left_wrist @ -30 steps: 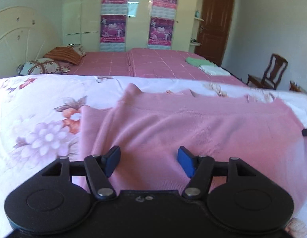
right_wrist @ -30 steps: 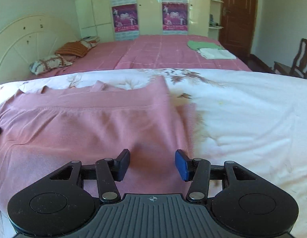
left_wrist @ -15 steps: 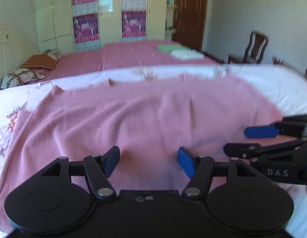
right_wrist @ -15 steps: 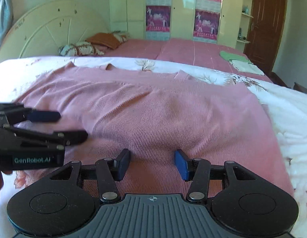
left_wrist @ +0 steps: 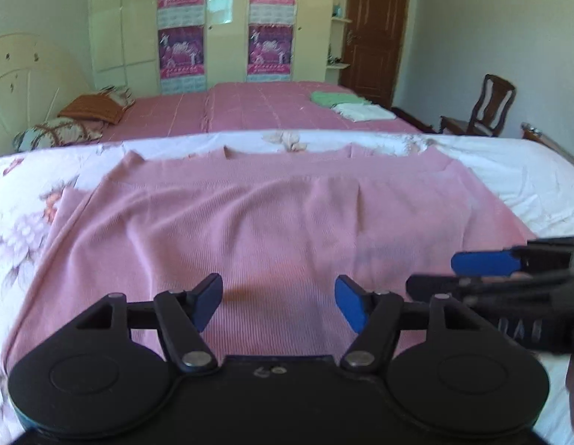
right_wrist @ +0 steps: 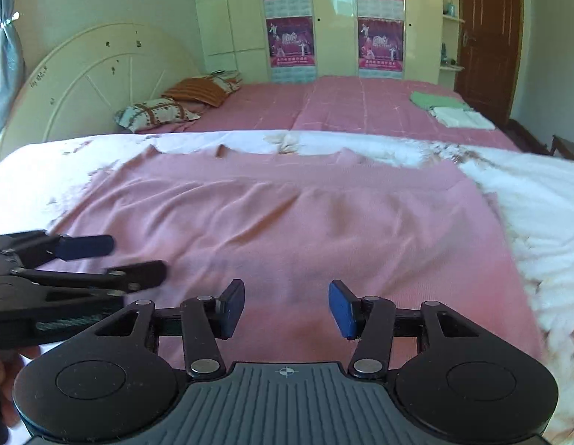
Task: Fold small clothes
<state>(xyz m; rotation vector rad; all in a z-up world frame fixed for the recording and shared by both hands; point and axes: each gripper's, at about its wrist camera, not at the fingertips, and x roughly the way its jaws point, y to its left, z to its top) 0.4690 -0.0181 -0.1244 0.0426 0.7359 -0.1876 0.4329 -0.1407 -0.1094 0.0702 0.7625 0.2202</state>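
A pink knit top [left_wrist: 272,230] lies spread flat on the floral bedspread [left_wrist: 23,200], with one layer folded over toward the neckline; it also shows in the right wrist view [right_wrist: 305,230]. My left gripper [left_wrist: 277,304] is open and empty, over the near middle of the top. My right gripper [right_wrist: 286,307] is open and empty, also over the near part of the top. The right gripper's fingers [left_wrist: 483,263] enter the left wrist view from the right. The left gripper's fingers [right_wrist: 86,246] enter the right wrist view from the left.
A second bed with a pink cover [left_wrist: 257,107] stands behind, carrying pillows [left_wrist: 90,109] and folded green and white clothes [left_wrist: 346,105]. A wooden chair [left_wrist: 487,107] and a brown door [left_wrist: 376,33] are at the right. A wardrobe with posters [left_wrist: 227,22] lines the back wall.
Both grippers have come together from the top's two sides toward its middle and now sit side by side. Both stay open. The top lies as before.
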